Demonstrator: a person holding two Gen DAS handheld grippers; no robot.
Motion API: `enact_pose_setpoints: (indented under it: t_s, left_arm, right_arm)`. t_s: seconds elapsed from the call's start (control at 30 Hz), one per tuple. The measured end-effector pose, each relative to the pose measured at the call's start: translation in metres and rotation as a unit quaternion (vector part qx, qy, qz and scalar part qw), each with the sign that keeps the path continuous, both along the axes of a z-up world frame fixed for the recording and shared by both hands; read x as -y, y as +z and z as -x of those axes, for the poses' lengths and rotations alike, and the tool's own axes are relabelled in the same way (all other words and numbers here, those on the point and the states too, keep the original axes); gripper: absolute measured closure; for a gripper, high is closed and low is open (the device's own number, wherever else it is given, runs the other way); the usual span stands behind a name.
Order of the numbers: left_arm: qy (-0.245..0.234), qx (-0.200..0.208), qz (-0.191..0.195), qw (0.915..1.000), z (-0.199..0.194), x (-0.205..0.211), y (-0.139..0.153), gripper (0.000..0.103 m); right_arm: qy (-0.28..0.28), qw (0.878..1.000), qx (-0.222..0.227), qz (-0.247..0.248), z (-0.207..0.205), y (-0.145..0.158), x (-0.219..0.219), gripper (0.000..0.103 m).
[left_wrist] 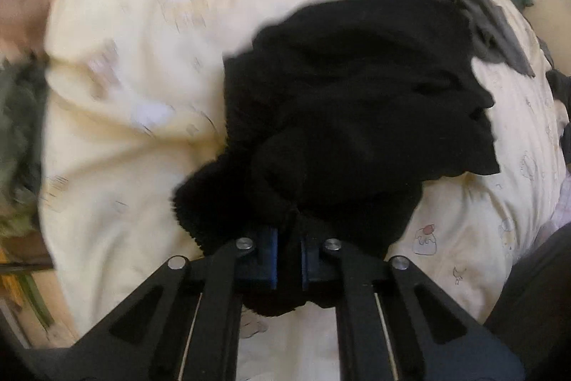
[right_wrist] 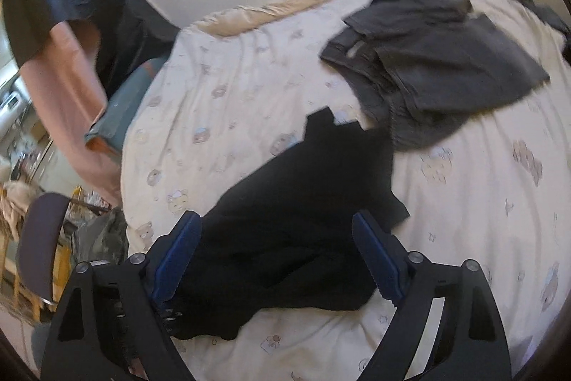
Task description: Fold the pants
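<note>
Black pants (right_wrist: 303,202) on quilt (right_wrist: 221,88), grey garment (right_wrist: 446,66) beside them.

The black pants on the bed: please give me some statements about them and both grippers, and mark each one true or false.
1. The left gripper is shut on the black pants. True.
2. The right gripper is closed. False: its jaws stand wide open over the pants.
3. The pants lie on a cream printed bedcover. True.
4. The grey garment lies under the black pants. False: it lies beside them, further up the bed.
</note>
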State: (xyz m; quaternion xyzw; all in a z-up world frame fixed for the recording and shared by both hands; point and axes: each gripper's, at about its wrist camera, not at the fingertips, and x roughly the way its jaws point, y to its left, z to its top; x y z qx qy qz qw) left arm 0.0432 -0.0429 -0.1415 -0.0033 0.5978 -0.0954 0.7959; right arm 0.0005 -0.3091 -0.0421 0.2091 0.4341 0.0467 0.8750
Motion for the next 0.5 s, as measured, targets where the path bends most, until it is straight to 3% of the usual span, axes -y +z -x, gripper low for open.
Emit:
enact_pose_setpoints:
  t_s: [0.13,0.27,0.4,0.5]
  left_arm:
    - [0.070,0.092,0.002,0.9933,0.006,-0.047,0.063,0.098]
    - [0.134,0.154,-0.060,0.9771,0.008,-0.092,0.094,0.098]
    - [0.164,0.109,-0.041,0.9796,0.002,-0.114,0.080,0.098]
    - [0.180,0.069,-0.020,0.9809,0.005,-0.115,0.061,0.098]
  right_arm:
    - [-0.013,1.000,-0.005,-0.007,0.002,0.000,0.006,0.014]
    - [-0.014,1.000,-0.016,-0.008,-0.001,-0.005,0.003,0.014]
    - [0.004,0.999,-0.036,0.001,-0.009,-0.013,-0.010,0.014]
    - [0.052,0.996,-0.067,0.016,-0.030,-0.024,-0.023,0.014]
